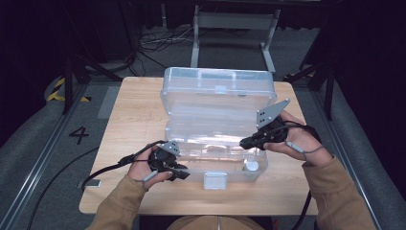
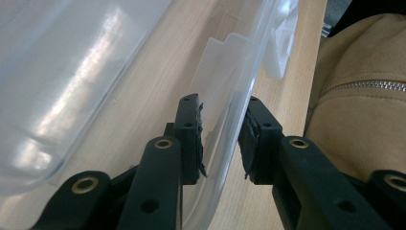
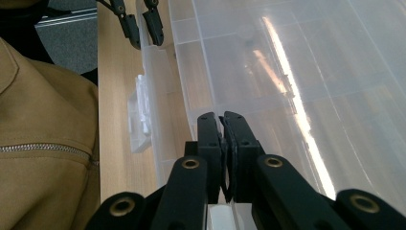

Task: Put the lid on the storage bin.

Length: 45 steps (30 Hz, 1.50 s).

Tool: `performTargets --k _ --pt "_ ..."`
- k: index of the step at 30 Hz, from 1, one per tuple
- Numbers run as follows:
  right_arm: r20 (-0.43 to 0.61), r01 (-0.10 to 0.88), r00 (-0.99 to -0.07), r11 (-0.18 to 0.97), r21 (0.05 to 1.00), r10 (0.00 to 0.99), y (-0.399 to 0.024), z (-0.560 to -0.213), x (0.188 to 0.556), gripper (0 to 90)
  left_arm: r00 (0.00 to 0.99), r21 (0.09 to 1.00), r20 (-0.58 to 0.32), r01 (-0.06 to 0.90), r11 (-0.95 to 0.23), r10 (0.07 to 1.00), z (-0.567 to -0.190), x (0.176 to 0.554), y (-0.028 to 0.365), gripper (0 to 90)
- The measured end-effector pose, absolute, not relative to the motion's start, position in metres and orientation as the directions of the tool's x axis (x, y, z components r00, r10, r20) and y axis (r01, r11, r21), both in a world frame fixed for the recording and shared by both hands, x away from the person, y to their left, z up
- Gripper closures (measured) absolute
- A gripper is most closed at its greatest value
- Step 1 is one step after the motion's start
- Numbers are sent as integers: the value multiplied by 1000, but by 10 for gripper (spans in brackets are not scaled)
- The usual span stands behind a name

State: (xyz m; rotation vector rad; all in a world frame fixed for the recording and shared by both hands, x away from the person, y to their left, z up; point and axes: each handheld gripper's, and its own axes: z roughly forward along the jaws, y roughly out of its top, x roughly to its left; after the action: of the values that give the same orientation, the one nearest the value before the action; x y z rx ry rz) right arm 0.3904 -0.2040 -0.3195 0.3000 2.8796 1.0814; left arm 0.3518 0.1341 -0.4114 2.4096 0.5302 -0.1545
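Observation:
A clear plastic box stands on the wooden table, its lid thrown back. My left gripper is at the front left corner. In the left gripper view its jaws straddle the box's front wall, with a gap at the pads, so it is open. My right gripper reaches over the right part of the box. In the right gripper view its jaws are pressed together above the clear floor, with nothing visible between them. The left gripper also appears far off at the front wall.
A white latch hangs on the box's front wall. A small white round thing lies inside near the front right corner. The person's tan sleeves come in at the table's near edge. Cables and a metal frame lie on the floor beyond.

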Motion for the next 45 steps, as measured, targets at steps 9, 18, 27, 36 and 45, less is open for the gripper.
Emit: performTargets --k 9,18,27,36,45 --pt "8 160 -978 735 659 206 -204 -320 389 867 927 658 -224 372 -655 302 -383 345 146 708" --pt "8 167 -976 731 662 216 -204 -320 388 864 932 709 -201 350 -612 300 -366 342 151 718" --pt "4 168 -975 731 661 220 -205 -320 387 862 920 781 -198 356 -512 338 -347 343 163 749" --pt "0 166 -975 731 662 221 -204 -320 386 861 887 847 -161 349 -400 433 -337 344 171 786" --pt "-4 165 -975 731 663 223 -204 -321 385 861 858 890 -201 362 -279 473 -330 345 176 799"
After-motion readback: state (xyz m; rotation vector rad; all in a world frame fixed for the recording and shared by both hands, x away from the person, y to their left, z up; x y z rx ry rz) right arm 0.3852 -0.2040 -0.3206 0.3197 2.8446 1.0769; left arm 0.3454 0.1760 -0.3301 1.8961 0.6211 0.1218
